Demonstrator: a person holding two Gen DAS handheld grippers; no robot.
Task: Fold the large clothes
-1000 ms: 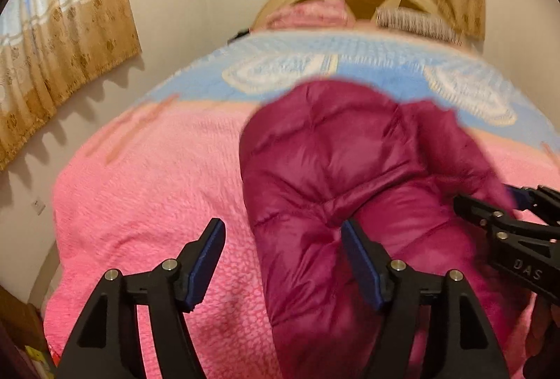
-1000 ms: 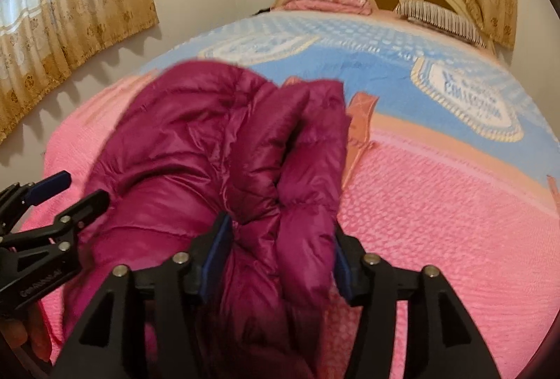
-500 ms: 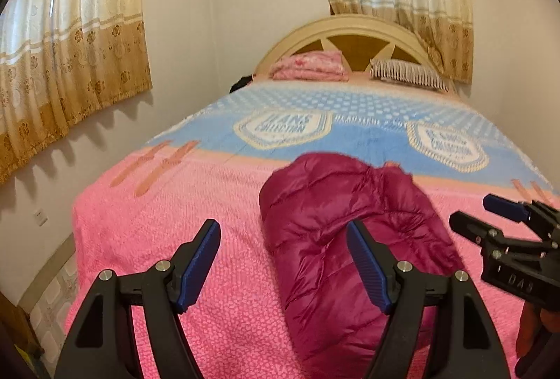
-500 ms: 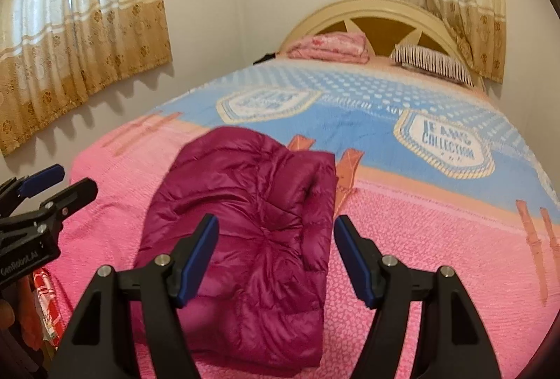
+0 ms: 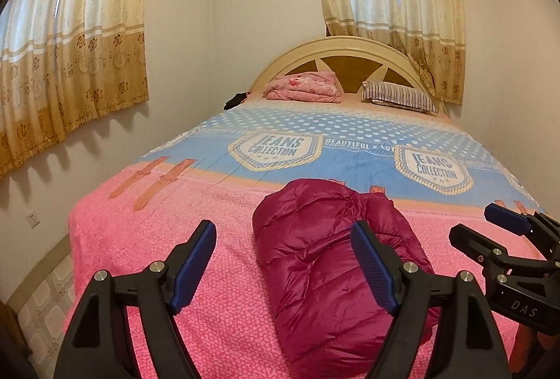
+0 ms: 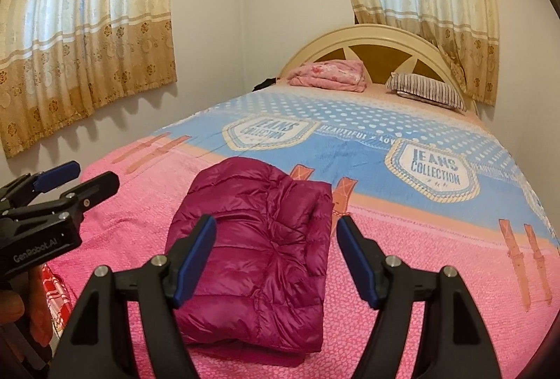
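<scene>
A magenta puffer jacket (image 5: 332, 256) (image 6: 259, 239) lies folded into a compact bundle on the pink end of the bed (image 5: 140, 239). My left gripper (image 5: 281, 232) hovers above and short of the jacket's left part, its jaws opening with nothing between the pads. The right gripper (image 6: 275, 223) hangs over the jacket's near right part, its jaws also opening and free of the fabric. Each gripper shows in the other's view: the right gripper (image 5: 472, 225) at the right edge, the left gripper (image 6: 94, 174) at the left edge.
The bed's far half carries a blue printed cover (image 5: 280, 148), a folded pink blanket (image 5: 304, 86) and a striped pillow (image 5: 399, 95) by the headboard (image 5: 350, 50). A wall with curtains (image 5: 70, 46) runs along the left, with tiled floor (image 5: 45, 302) below.
Both grippers rose and pulled back from the jacket. The right gripper, which had fabric between its jaws a second ago, has let go; the jacket now rests alone on the bed.
</scene>
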